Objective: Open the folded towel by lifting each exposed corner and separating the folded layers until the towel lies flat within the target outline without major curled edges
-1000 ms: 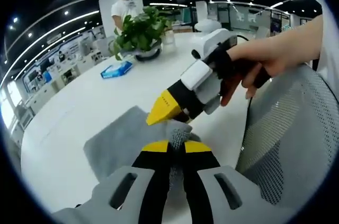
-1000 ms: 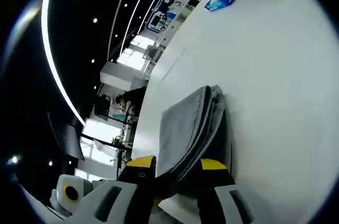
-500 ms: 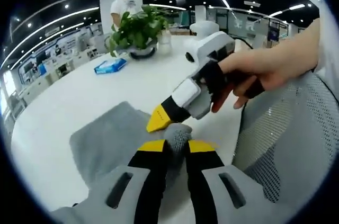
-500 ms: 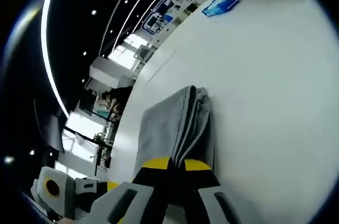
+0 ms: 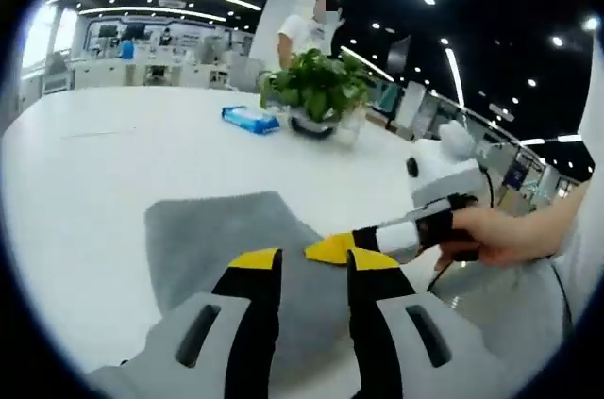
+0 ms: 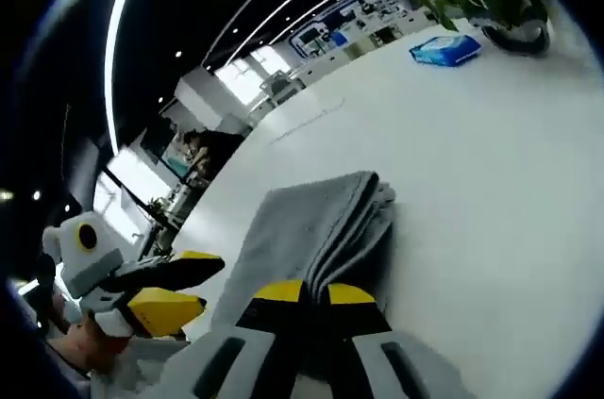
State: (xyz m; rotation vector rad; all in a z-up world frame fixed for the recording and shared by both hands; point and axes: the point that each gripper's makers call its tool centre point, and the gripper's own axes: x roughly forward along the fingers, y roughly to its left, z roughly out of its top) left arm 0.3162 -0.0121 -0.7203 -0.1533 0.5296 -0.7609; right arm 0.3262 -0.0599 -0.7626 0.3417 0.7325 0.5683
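Observation:
A grey folded towel [image 5: 212,234] lies on the white table [image 5: 104,163]. In the left gripper view my left gripper [image 5: 314,262] hovers over the towel's near part with its jaws apart and nothing pinched between them. My right gripper [image 5: 332,248], held by a hand [image 5: 495,234], comes in from the right with its yellow tip at the towel's near edge. In the right gripper view the towel [image 6: 321,220] shows stacked layers at its far end. There my right gripper [image 6: 316,293] is shut on the near edge, and my left gripper [image 6: 175,286] stands open at the left.
A potted plant [image 5: 316,88] and a blue packet [image 5: 250,118] stand at the far side of the table, with a person [image 5: 311,26] behind them. In the right gripper view a thin line [image 6: 302,121] is marked on the table beyond the towel. Bare table lies around the towel.
My left gripper's jaws have parted and let go of the towel corner. My right gripper stays shut on the towel's edge. Both cameras have swung, so the pictures have shifted.

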